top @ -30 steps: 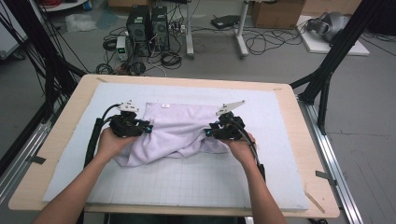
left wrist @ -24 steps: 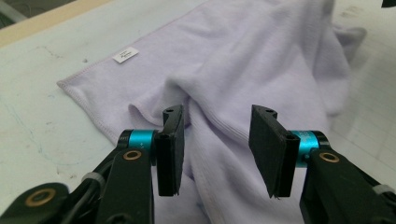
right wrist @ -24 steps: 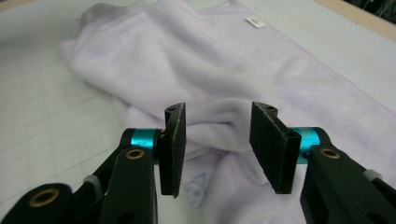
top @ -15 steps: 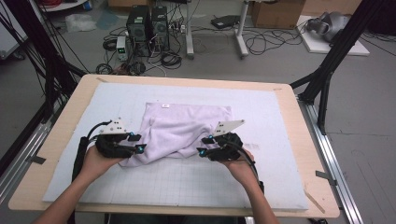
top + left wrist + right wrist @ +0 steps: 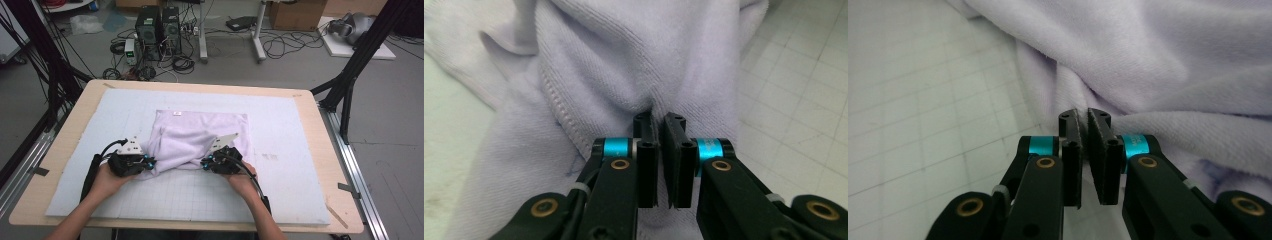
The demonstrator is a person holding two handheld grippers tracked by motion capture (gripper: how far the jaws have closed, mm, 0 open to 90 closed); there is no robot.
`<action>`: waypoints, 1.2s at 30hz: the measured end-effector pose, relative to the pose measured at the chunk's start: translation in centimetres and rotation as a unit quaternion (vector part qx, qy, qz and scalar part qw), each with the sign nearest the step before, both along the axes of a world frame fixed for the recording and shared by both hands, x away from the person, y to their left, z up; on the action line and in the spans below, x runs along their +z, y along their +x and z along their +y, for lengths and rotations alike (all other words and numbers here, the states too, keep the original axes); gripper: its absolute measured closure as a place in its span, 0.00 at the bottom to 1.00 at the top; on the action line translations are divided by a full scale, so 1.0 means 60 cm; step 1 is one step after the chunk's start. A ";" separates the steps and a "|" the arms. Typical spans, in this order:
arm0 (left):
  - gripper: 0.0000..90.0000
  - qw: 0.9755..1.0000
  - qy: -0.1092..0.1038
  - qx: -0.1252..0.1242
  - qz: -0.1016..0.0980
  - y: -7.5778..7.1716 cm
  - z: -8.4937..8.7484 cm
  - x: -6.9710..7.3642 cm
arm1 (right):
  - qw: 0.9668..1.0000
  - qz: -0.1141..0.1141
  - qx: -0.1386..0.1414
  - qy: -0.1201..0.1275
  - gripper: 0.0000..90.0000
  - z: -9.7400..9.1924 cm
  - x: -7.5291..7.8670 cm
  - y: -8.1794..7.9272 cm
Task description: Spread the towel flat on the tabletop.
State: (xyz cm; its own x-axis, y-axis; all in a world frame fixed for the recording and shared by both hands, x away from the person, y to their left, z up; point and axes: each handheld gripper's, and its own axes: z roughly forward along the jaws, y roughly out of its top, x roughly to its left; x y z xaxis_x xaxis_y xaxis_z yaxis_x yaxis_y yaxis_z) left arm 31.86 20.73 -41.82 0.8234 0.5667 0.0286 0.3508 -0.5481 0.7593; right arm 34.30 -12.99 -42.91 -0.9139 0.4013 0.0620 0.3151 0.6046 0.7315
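I have a gripper in each hand, and both have just been closing on the lilac towel (image 5: 200, 137), which lies rumpled on the gridded mat (image 5: 280, 195) over the table (image 5: 75, 107), its far edge flat and its near half bunched toward me. My left gripper (image 5: 659, 122) is pinched nearly to its tightest, with a fold of the terry cloth caught at the tips just ahead of it and a stitched hem running down to its left. My right gripper (image 5: 1084, 120) is equally tight; the cloth bulges directly in front of and to the right of its tips, with bare mat off to its left. From above, the left gripper (image 5: 148, 162) and the right gripper (image 5: 206, 162) each sit at a near corner of the heap, the fabric sagging between them. I judge this to be the start of a fold or a spreading pull. To do it well, I should check that each pinch holds the hem and not just a loose pucker, lift both hands evenly, keep the span between them taut, and move slowly so neither corner slips out.
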 end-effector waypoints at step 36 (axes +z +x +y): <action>0.79 0.995 -0.041 0.091 0.005 0.091 -0.003 0.048 | 0.996 -0.017 -0.082 0.004 0.79 -0.157 0.061 0.043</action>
State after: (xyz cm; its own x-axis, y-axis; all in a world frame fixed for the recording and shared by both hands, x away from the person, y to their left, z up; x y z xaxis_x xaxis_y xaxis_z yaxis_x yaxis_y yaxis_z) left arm 37.29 20.56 -38.94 0.7068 0.7067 -0.0318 0.4463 -0.4105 0.7952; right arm 36.85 -22.43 -39.26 -0.8373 0.5455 0.0365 0.3849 0.5407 0.7480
